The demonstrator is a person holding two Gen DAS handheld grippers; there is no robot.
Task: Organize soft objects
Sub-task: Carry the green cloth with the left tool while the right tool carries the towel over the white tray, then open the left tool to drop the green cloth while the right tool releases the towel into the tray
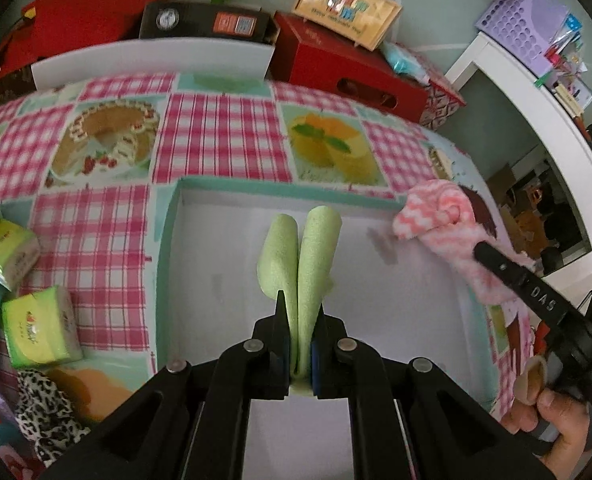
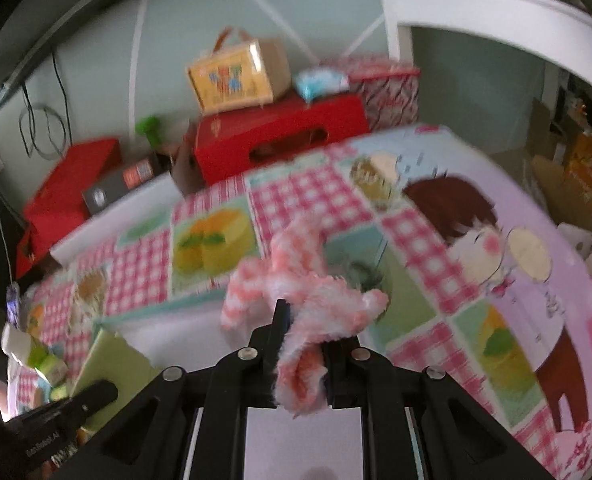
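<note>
Pink-checked cloth with cake prints covers the surface (image 1: 224, 136), where a shallow white tray with a mint rim (image 1: 168, 240) sits empty. Left gripper (image 1: 299, 312) clenches a folded green foam sheet (image 1: 308, 248) above it; right gripper (image 2: 302, 344) grasps a fluffy pink-and-white cloth (image 2: 296, 280) near its edge. Neither is placed yet; tissue packs (image 1: 36, 332) wait beside.

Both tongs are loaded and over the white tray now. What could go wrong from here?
1. The pink fuzzy cloth in the right tongs hangs at the white tray's right edge, so on release it may land half on the tablecloth.
2. The green foam sheet is pinched folded in the left tongs; it may spring open when dropped.
3. The two tongs work close together over the tray and could bump.
</note>
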